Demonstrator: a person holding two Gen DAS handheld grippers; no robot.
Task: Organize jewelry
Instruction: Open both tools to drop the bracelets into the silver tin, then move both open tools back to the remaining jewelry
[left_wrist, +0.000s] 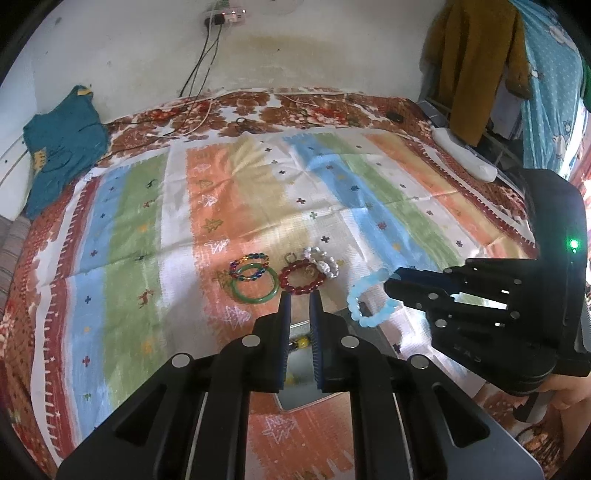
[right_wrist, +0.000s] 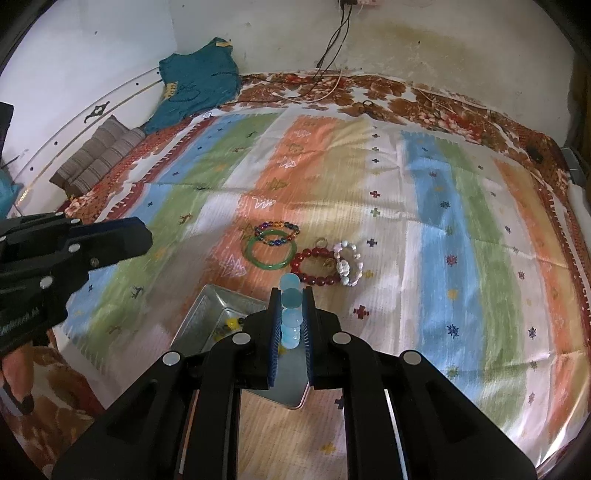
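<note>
Right tool (right_wrist: 290, 295) grips pale blue bracelet (right_wrist: 290, 314) over metal tin (right_wrist: 207, 314), bracelets (right_wrist: 314, 266) beyond.

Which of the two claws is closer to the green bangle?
The left. The left gripper hangs empty just in front of the green bangle, a little to its right. The right gripper is farther off to the right, beyond the red bracelet, shut on a pale blue bracelet.

Left gripper (left_wrist: 300, 295) jaws closed, empty; right gripper (right_wrist: 291, 293) jaws clamped, both angled downward
</note>
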